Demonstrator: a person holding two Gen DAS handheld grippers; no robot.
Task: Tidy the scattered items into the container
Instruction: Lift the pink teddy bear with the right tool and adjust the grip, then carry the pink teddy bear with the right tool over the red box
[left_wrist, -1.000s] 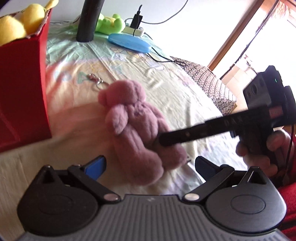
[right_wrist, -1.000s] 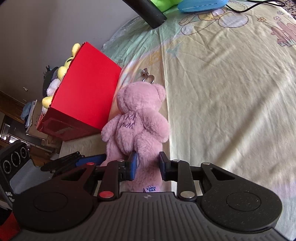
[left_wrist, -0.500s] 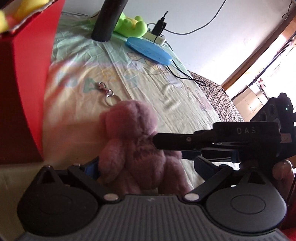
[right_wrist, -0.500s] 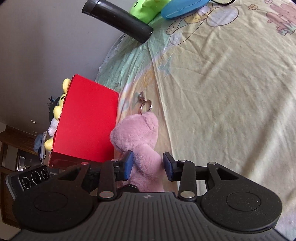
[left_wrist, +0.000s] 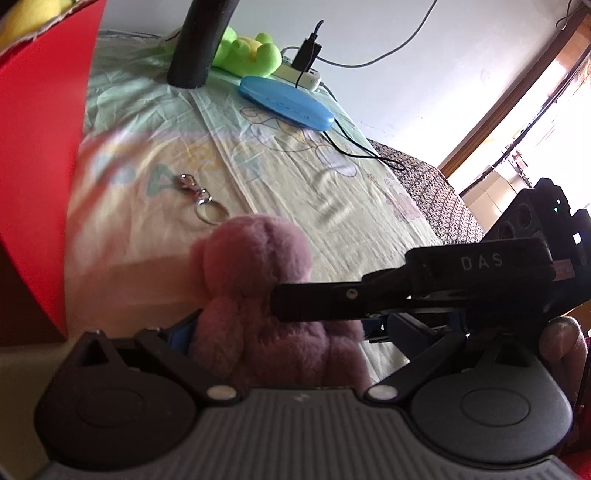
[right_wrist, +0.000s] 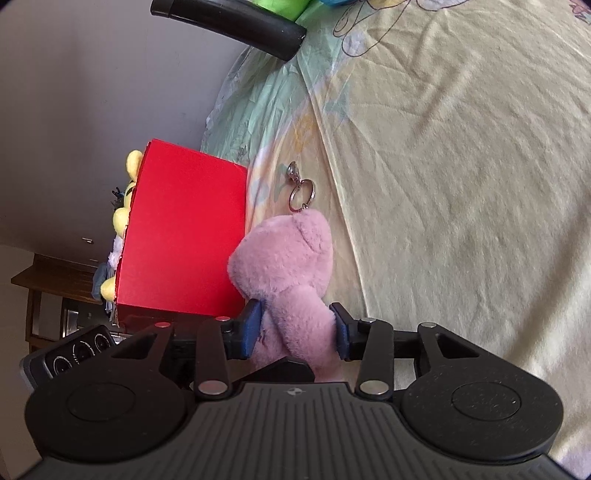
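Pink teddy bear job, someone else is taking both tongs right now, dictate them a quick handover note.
Right tongs: pads on either side of the pink teddy bear's body; the jaws have just been opening, so do not trust the grip.
Left tongs: open, with the bear low between the fingers.
Bear: lying on the bed sheet beside the red box, its key ring trailing on the sheet.
Done: yellow soft toys show at the box's top.
Left: grip the bear firmly, lift it and drop it into the box.
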